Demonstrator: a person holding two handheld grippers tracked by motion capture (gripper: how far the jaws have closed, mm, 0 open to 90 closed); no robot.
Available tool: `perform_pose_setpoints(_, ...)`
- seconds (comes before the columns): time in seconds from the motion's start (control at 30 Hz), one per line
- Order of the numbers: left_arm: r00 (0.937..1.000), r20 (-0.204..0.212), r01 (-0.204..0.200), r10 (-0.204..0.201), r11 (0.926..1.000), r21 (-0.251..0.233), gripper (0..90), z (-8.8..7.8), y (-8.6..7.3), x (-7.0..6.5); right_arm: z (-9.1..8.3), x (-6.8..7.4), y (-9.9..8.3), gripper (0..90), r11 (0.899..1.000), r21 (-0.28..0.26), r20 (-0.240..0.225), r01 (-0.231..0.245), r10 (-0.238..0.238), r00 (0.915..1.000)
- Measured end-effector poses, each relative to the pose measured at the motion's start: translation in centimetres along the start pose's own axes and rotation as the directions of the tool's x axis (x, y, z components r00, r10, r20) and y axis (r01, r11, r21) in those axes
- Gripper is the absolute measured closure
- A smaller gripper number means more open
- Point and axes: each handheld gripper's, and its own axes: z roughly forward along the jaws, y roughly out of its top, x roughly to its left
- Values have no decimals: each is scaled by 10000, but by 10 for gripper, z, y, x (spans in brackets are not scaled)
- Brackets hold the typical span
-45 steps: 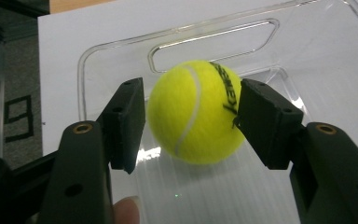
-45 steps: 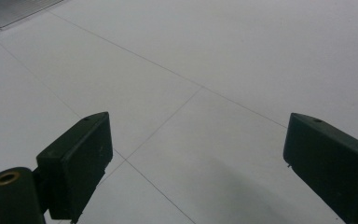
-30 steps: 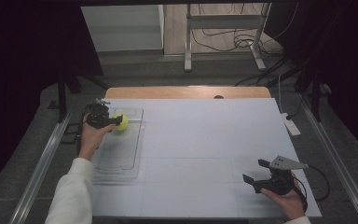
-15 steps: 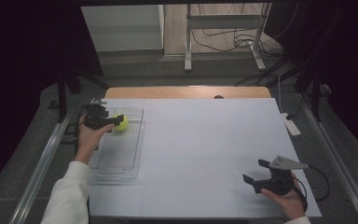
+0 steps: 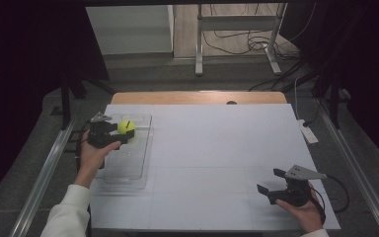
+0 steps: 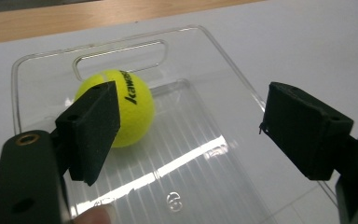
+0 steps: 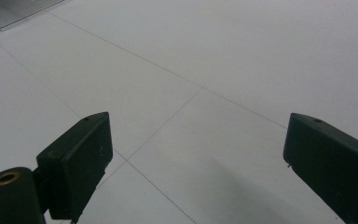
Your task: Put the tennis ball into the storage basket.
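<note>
Released a moment ago, the tennis ball (image 6: 121, 106) sits free as the left gripper (image 6: 186, 123) draws back, jaws just opened wide.
It rests in the clear tray (image 5: 137, 163) at the table's (image 5: 217, 148) left; the right gripper (image 5: 272, 182), jaws spread and empty, hovers well apart.

the white counter (image 5: 217, 148) lies bare across its middle and right, so a hand could sweep there freely. the clear plastic tray (image 5: 133, 170) takes up the left strip, and its raised rim stands in the way of any low, level pass. inside it the yellow tennis ball (image 6: 121, 105) sits at the handle end, leaving the ribbed floor toward the person free. the left claw (image 6: 191, 121), its jaws just opened, hangs apart above that floor with the ball beyond its left jaw. the right claw (image 5: 274, 185) rests near the counter's front right corner.
</note>
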Motion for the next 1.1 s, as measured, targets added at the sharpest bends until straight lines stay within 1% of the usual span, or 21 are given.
perform_pose_setpoints(0.1, 9999, 155, -45, 48, 9999, -140, 196, -5, -2, -6, 0, 0, 0, 84, 10000, 9, -14, -9, 9, 10000)
perform_pose_setpoints(0.13, 9999, 155, -45, 48, 9999, -140, 196, -5, -2, -6, 0, 0, 0, 84, 10000, 9, -13, -10, 10, 10000)
perform_pose_setpoints(0.17, 9996, 273, -62, 66, 9999, -151, 196, -8, -4, -10, 0, 0, 0, 84, 10000, 17, -12, -19, 19, 10000)
perform_pose_setpoints(0.3, 9992, 335, -225, 232, 9995, -224, 194, -14, -8, -18, 0, 0, 0, 84, 10000, 12, -10, -14, 14, 10000)
perform_pose_setpoints(0.4, 9985, 506, -188, 207, 9991, -374, 196, -19, -11, -22, 0, 0, 0, 84, 10000, 8, -1, 4, -4, 10000)
perform_pose_setpoints(0.57, 9964, 730, -402, 438, 9980, -495, 195, -26, -21, -31, 0, 0, 0, 84, 10000, 3, -2, -14, 14, 10000)
perform_pose_setpoints(0.6, 9964, 730, -402, 438, 9980, -495, 195, -26, -21, -31, 0, 0, 0, 84, 10000, 4, -3, -15, 15, 10000)
perform_pose_setpoints(0.67, 9949, 897, -409, 465, 9972, -632, 195, -31, -28, -36, 0, 0, 0, 84, 10000, 15, -2, -19, 19, 10000)
perform_pose_setpoints(0.7, 9949, 897, -409, 465, 9972, -632, 195, -31, -28, -36, 0, 0, 0, 84, 10000, 15, -2, -19, 19, 10000)
perform_pose_setpoints(0.8, 9928, 1070, -461, 542, 9960, -769, 190, -35, -35, -40, 0, 1, 0, 84, 10000, -17, 14, -15, 15, 10000)
perform_pose_setpoints(1.1, 9883, 1319, -648, 772, 9933, -954, 187, -50, -56, -50, 0, 1, 0, 84, 10000, -19, 39, -29, 29, 10000)
